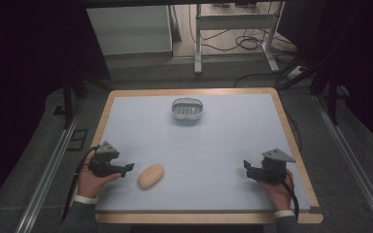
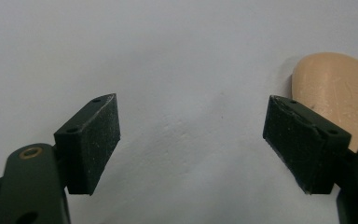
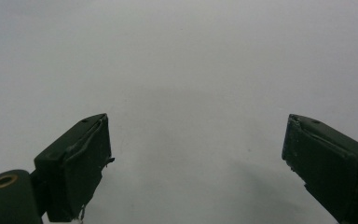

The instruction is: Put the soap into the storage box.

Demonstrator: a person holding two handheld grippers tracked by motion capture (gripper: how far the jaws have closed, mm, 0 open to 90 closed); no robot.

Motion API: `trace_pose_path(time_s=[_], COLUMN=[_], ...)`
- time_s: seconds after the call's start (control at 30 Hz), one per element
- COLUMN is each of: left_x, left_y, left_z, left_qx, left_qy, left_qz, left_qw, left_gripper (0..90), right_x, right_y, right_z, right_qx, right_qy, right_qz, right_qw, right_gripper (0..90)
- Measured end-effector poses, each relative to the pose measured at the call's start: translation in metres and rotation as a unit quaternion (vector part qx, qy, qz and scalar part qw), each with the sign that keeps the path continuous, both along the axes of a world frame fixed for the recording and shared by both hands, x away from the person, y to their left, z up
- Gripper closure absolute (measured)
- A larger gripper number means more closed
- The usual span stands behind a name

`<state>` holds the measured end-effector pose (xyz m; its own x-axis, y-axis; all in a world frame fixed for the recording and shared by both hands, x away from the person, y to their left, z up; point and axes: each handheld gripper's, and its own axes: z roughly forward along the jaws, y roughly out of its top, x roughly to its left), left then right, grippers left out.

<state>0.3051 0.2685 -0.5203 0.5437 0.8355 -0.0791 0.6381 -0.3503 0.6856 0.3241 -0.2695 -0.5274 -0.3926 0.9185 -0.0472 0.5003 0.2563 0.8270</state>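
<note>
High view and the two gripper views of a desk with a pale blue top and a wooden rim (image 1: 102, 127). A tan, oval bread roll (image 1: 151, 176) lies flat on the desk near the front edge, left of centre. A small white basket (image 1: 187, 108) with a slatted bottom stands near the middle of the rear edge, well apart from the roll, and appears empty.

The left gripper (image 1: 127, 168) rests low over the desk near the front left corner, held in the person's left hand (image 1: 90, 182), with its tips pointing toward the roll and stopping just beside it. In the left gripper view its jaws stand wide apart with only bare desk between them; the roll (image 2: 342, 95) lies beyond the right-hand jaw, outside the gap and not touched by either pad.

The right gripper (image 1: 247, 164) sits near the front right corner, well apart from both roll and basket. In the right gripper view its jaws are likewise spread wide over bare desk, holding nothing.

Judged from this layout, the work is at its outset: the roll is approached but not yet gripped. Centring the jaws on it, closing, lifting and, most likely, carrying it to the basket all remain.
</note>
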Motion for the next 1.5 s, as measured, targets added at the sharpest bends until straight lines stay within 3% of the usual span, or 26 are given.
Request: trace_pose_path(time_s=[0.17, 0.5, 0.87, 1.5], left_x=[-0.001, -0.004, -0.003, 0.002], left_y=[0.003, 0.005, 0.004, -0.005], left_z=[0.002, 0.003, 0.004, 0.029], left_qx=[-0.001, -0.002, 0.004, 0.031], left_qy=[-0.003, 0.0, 0.005, 0.023], left_qz=[0.008, 0.007, 0.006, -0.032], left_qw=[1.0, 1.0, 1.0, 0.9987], left_gripper=[19.2, 19.5, 20.6, 20.4], right_x=[0.0, -0.002, -0.001, 0.0], right_y=[-0.001, 0.001, 0.0, 0.001], right_z=[0.0, 0.0, 0.0, -0.001], right_qx=[0.006, -0.006, -0.002, -0.007], right_qy=[0.002, -0.01, -0.002, -0.001], right_qz=[0.001, 0.0, 0.001, 0.002], right_qw=[1.0, 0.9999, 1.0, 1.0], right_gripper=[8.2, 9.9, 10.5, 11.4])
